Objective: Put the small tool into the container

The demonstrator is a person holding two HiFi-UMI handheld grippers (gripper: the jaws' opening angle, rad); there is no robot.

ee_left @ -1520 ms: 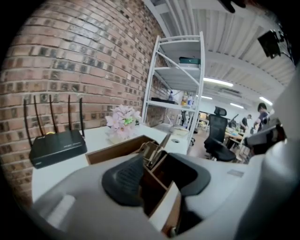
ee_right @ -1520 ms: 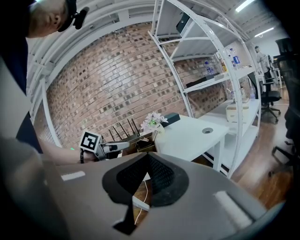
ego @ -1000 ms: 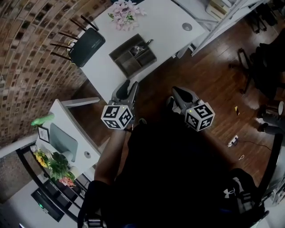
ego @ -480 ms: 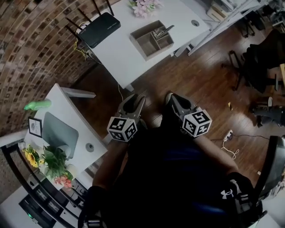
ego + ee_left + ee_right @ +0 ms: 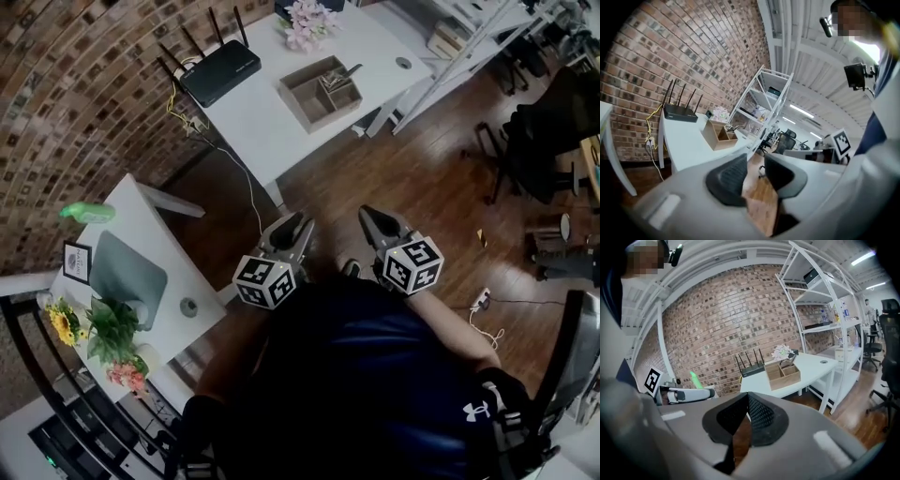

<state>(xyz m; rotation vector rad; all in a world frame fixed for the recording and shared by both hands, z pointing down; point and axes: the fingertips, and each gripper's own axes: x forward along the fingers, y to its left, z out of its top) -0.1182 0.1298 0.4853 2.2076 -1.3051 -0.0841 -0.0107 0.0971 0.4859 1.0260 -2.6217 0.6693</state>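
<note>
A wooden compartment container (image 5: 322,87) stands on the white table (image 5: 272,122), far ahead of both grippers. Some small tools (image 5: 339,75) lie in its far compartment, a dark handle sticking out. The container also shows in the left gripper view as the wooden box (image 5: 717,136) and in the right gripper view as the box (image 5: 783,373). My left gripper (image 5: 292,230) hangs over the wooden floor; its jaws (image 5: 756,161) are closing with a gap and nothing between them. My right gripper (image 5: 370,217) is beside it, and its pads meet at the tips (image 5: 748,397) on nothing.
A black router (image 5: 220,73) and pink flowers (image 5: 305,23) share the table. A white shelf rack (image 5: 469,37) stands to its right, office chairs (image 5: 553,112) beyond. A second white desk (image 5: 150,262) at left carries a green bottle (image 5: 86,213). A cable (image 5: 483,300) lies on the floor.
The table and container have slid farther away toward the top of the head view. Both grippers sit lower, over bare floor, still side by side.
</note>
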